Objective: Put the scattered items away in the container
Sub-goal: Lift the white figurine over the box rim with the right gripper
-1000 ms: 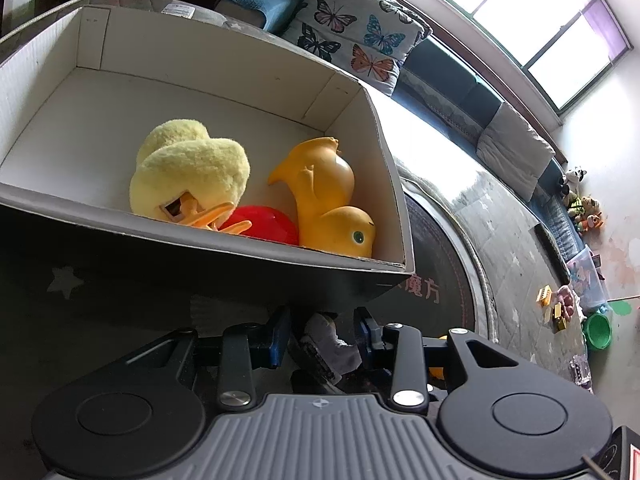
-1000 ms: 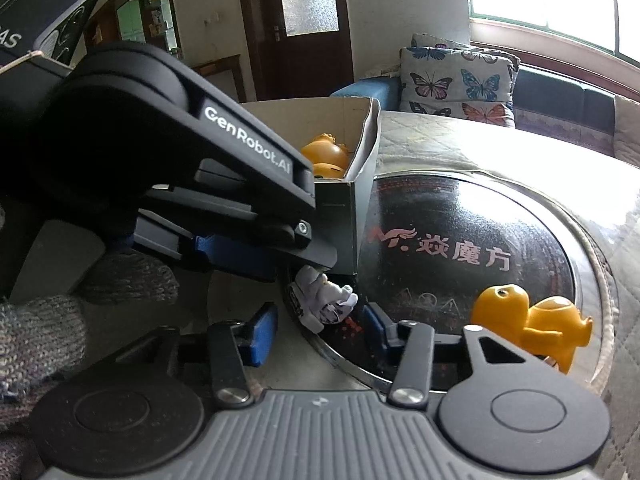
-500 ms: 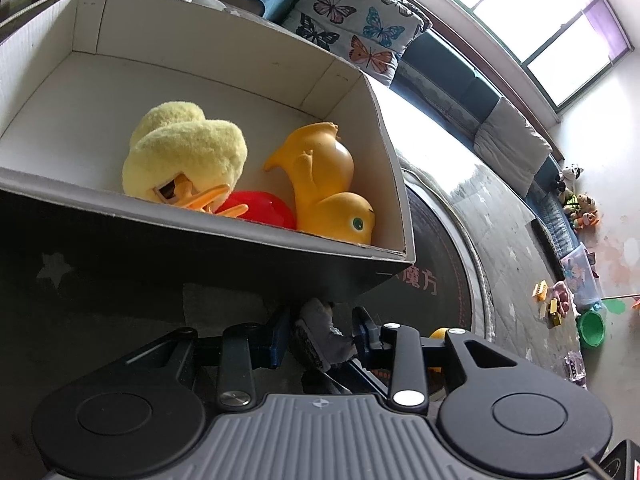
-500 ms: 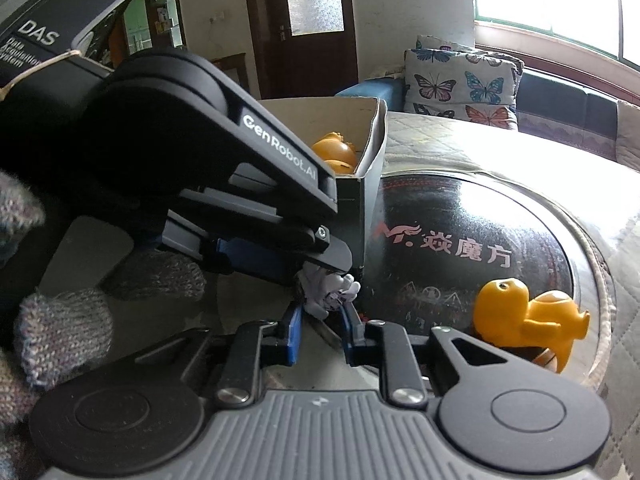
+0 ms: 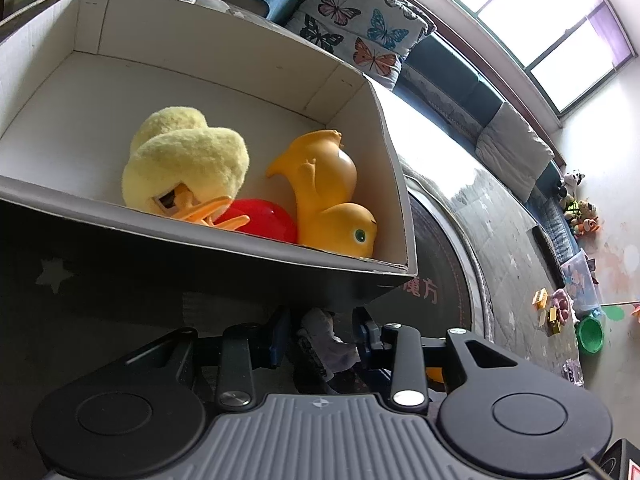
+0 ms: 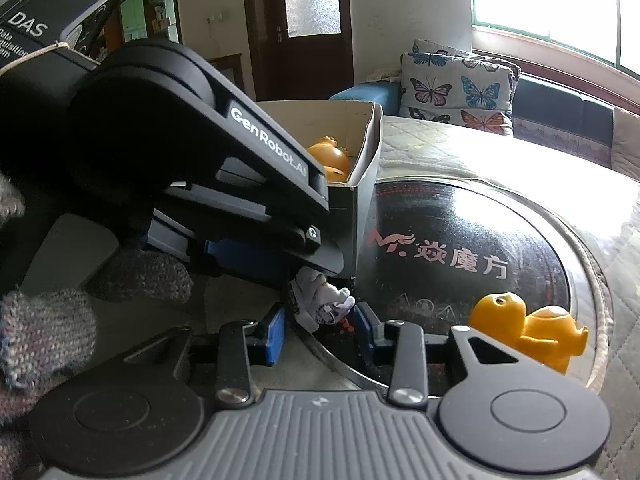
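One cardboard box (image 5: pixel 200 236) is sitting on the table (image 6: pixel 440 136), holding three toys: one yellow plush duck (image 5: pixel 184 164), one red ball (image 5: pixel 264 220) and one orange rubber toy (image 5: pixel 328 196). Two things are lying outside it: a second orange rubber toy (image 6: pixel 524 328) on the dark round plate (image 6: pixel 460 240), and one small white-and-purple figure (image 6: pixel 320 304) just by the box's corner. Both grippers are meeting at that figure. The right gripper (image 6: pixel 320 326) is opening its fingers, standing narrowly either side of the figure. The left gripper (image 5: pixel 322 332) is straddling it too; whether its fingers are pressing, I cannot tell. One gloved hand (image 6: pixel 48 328) is gripping the left tool.
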Demonstrator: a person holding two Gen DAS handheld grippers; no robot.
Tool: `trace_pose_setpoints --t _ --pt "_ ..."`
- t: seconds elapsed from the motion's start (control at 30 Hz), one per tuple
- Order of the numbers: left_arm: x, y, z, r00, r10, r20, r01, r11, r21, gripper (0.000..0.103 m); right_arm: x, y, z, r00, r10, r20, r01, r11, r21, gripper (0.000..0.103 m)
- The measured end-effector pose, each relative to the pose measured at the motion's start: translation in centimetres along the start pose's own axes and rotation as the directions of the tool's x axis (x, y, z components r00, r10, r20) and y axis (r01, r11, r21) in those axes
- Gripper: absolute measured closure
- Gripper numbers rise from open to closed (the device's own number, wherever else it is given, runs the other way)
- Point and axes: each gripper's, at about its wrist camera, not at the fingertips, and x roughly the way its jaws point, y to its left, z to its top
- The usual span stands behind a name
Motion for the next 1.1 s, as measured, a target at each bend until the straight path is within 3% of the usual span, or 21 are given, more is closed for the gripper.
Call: trace_pose_setpoints --t 0.93,1.1 --pt "-0.6 0.4 -1.4 0.998 -0.049 -0.045 0.049 0.999 -0.013 0.068 -1.7 0.4 -1.2 1.000 0.012 0.002 -0.012 1.000 0.001 0.068" --pt "-0.8 0.3 -1.7 0.998 -0.034 -0.043 0.034 0.999 -0.007 0.078 -1.8 0.6 -1.6 1.000 0.001 -0.008 -0.001 1.000 -0.005 0.068"
